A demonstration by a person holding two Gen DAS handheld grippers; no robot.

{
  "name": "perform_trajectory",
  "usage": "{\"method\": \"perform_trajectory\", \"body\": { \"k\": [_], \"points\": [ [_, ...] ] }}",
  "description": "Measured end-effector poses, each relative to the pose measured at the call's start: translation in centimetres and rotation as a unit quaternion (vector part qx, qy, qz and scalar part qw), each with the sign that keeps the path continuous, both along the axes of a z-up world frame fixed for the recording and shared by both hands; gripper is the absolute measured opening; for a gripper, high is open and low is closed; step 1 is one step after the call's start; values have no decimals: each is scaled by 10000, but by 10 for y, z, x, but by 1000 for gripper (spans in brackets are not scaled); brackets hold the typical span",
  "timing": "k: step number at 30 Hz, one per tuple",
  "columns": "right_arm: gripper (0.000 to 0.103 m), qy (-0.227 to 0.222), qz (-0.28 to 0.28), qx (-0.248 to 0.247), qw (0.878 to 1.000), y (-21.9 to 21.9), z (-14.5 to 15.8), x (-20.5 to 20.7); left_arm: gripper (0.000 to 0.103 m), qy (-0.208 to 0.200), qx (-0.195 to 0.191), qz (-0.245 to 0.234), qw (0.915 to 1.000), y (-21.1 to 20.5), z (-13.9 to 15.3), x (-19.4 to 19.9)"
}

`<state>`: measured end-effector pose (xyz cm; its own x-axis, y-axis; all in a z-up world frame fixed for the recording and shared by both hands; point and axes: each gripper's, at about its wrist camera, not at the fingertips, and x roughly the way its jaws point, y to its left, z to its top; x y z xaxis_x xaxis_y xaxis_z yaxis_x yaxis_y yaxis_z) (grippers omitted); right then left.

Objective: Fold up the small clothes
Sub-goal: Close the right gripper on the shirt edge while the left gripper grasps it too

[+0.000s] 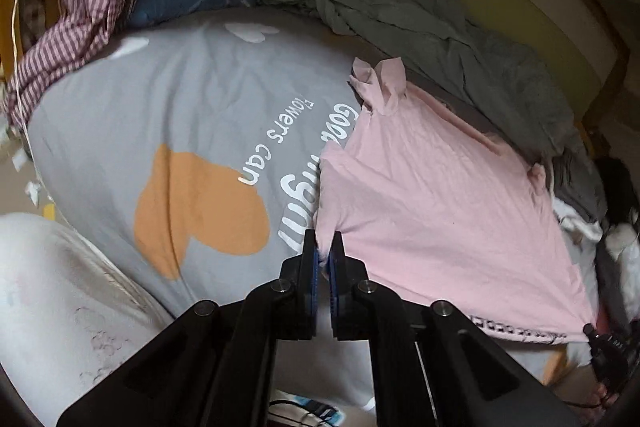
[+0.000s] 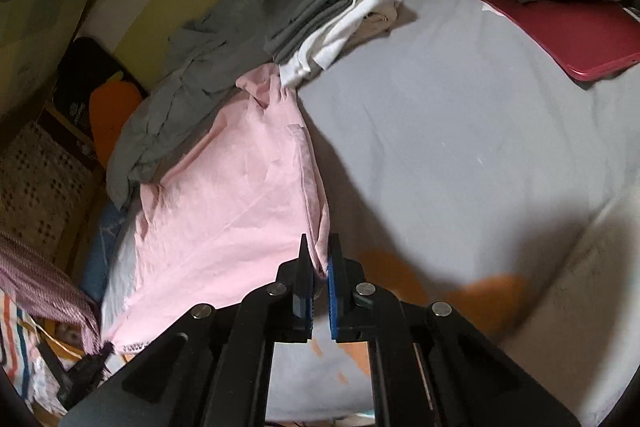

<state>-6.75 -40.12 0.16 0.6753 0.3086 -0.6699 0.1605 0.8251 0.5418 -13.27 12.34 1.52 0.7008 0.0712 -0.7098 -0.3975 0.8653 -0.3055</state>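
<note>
Pink garment [image 1: 440, 203] lies spread on the bed's grey cover [image 1: 160, 115], centre-right in the left view. We've got the left gripper [image 1: 324, 251] and right gripper [image 2: 318, 259] each pinching a near corner. Keep both lifts level and the edge taut, carry it over toward the far straps [image 1: 380, 83], and align edges before letting go. Avoid dragging the grey clothes pile [image 2: 240, 7].

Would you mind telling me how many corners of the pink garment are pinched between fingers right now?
2: the left gripper is shut on one near corner of the pink garment, the right gripper on the other. The far corners lie free on the bed.
</note>
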Motion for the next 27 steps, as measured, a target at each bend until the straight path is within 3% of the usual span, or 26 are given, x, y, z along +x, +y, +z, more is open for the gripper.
{"method": "perform_trajectory", "body": {
  "k": [9,12,15,17,20,24,27],
  "points": [
    [5,-233,130,-562,9981,8,15,-43,4,-151,141,138,9997,-2,18,-36],
    [5,-267,102,-470,9985,4,18,-54,4,-205,-65,122,9997,-1,22,-44],
    [5,-375,19,-281,9989,0,26,-61,4,-386,212,20,9990,-6,37,-41],
    [5,-558,38,-253,9981,-2,33,-56,4,-462,355,39,9983,-8,43,-29],
    [5,-716,-60,-239,9971,-3,33,-35,4,-581,265,54,9979,-5,45,1],
    [5,-703,-218,100,9972,1,26,10,4,-381,63,191,9991,2,38,53],
    [5,-672,-225,-90,9974,13,30,43,4,-76,-182,379,9991,11,25,91]
  ]
}}
